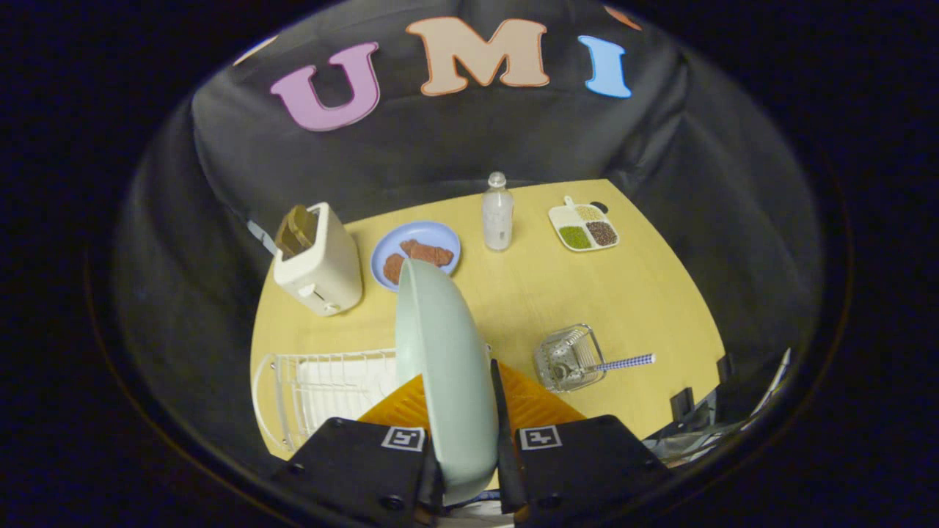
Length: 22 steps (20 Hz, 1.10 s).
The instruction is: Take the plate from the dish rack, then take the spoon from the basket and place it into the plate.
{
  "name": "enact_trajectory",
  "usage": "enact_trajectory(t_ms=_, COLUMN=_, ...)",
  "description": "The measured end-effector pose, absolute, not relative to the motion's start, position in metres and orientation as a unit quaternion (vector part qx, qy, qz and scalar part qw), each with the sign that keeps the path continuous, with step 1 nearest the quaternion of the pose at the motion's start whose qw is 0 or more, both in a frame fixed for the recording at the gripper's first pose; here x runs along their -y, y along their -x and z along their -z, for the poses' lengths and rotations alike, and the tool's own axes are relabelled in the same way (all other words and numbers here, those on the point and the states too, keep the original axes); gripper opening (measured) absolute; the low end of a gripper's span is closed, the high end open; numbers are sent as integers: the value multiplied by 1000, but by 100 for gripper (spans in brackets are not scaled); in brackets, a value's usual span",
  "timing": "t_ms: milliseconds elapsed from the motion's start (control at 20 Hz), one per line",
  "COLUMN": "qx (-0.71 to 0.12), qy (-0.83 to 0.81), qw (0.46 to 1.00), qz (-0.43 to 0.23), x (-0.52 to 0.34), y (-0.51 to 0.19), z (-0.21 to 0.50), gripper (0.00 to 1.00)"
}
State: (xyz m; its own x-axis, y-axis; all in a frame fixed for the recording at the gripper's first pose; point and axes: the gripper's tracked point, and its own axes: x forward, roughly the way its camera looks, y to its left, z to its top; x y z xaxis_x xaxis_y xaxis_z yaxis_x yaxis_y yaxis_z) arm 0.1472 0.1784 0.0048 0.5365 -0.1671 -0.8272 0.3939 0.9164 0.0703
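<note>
A pale green plate [444, 367] stands on edge between my fingers, and my gripper [469, 440] is shut on its lower rim. The plate hangs above the white wire dish rack [323, 389], which sits on the yellow table [623, 293] just ahead of my fingers and to their left. Right of the fingers stands a small wire basket [568, 358]. A spoon with a blue-and-white checked handle [623, 362] sticks out of it to the right.
Beyond the held plate lie a blue plate with brown food [418, 253], a cream toaster [319, 260] with toast in it, a clear bottle [497, 213] and a divided dish of grains [585, 227]. Dark clamps [682, 402] grip the table's near right edge.
</note>
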Motion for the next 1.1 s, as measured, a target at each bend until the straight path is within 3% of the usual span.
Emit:
enact_trajectory(t_ms=400, qx=-334, qy=-282, qw=880, qz=186, x=-72, y=-35, z=-45, gripper=32)
enact_trajectory(t_ms=750, qx=-255, qy=-439, qw=841, qz=186, x=-21, y=60, z=21, gripper=32)
enact_trajectory(t_ms=1100, qx=-184, qy=-515, qw=815, qz=189, x=-1, y=94, z=87, gripper=32)
